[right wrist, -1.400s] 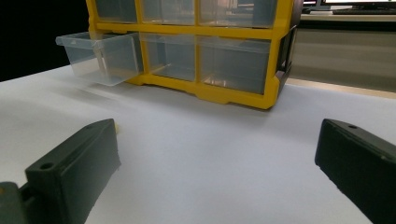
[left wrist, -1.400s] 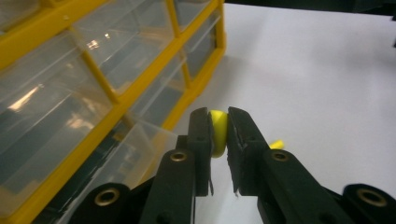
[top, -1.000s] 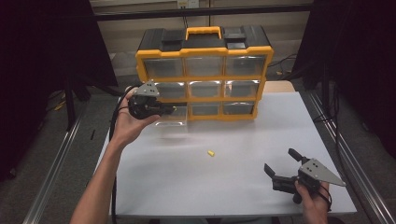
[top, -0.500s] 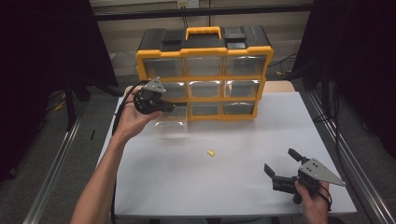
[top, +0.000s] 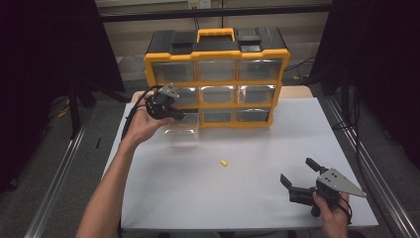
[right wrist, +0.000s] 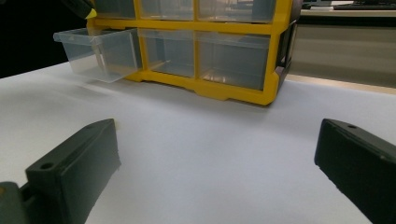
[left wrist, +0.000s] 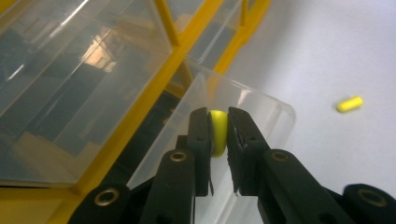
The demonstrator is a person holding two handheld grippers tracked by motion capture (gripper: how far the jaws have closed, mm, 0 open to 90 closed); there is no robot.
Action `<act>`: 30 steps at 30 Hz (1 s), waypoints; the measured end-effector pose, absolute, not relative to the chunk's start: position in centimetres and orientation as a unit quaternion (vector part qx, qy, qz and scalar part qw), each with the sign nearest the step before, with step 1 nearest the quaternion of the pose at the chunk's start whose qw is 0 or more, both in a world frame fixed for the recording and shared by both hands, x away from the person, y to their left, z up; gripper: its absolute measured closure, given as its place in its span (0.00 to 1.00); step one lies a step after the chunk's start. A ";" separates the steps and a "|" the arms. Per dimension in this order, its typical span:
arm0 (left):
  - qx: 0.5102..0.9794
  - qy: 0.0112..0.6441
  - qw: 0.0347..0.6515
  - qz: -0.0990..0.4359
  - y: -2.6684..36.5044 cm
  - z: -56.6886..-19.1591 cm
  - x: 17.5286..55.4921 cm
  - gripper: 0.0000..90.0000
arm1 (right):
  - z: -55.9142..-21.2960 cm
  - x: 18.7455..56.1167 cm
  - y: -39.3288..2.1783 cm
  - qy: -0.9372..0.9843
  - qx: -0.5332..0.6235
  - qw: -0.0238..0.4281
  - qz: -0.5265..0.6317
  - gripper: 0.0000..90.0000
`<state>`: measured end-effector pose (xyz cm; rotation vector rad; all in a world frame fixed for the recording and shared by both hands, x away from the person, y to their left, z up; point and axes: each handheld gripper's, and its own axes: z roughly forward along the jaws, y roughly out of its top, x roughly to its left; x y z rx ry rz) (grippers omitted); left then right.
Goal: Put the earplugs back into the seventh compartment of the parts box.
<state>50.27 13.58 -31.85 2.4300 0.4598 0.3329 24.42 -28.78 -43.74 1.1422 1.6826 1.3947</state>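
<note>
Lab, black curtains (top: 44,74), white table (top: 198,198)

Yellow-and-black organiser cabinet (top: 216,74) with a yellow frame, black top, yellow carry handle (top: 215,33) and see-through clear drawers. Pulled-out bottom drawer (right wrist: 95,52) just as clear, no tint. Plain white table (top: 257,198), no pattern at all. Small bright yellow piece (left wrist: 218,132) pinched in the black left gripper (left wrist: 218,135), matching yellow piece (top: 224,162) loose on the white. Right gripper (top: 300,177) black too, with a grey three-cornered plate on top. Dark black curtains (top: 49,59) either side.
</note>
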 end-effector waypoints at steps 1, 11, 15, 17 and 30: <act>0.922 0.179 0.320 0.128 13.7 -32.0 50.4 0.89 | -43.7 24.4 -28.8 0.645 0.436 0.331 0.533 0.00; 0.928 0.190 0.300 0.114 13.1 -33.2 51.1 0.89 | -43.8 24.4 -28.9 0.645 0.437 0.331 0.533 0.00; 0.932 0.190 0.290 0.103 13.2 -33.6 51.3 0.89 | -43.7 24.4 -28.9 0.645 0.436 0.331 0.533 0.00; 0.932 0.193 0.289 0.104 13.1 -33.7 51.3 0.89 | -43.7 24.4 -28.9 0.645 0.435 0.332 0.533 0.00; 0.934 0.198 0.278 0.105 13.2 -34.1 51.5 0.85 | -43.8 24.4 -28.9 0.644 0.437 0.332 0.534 0.00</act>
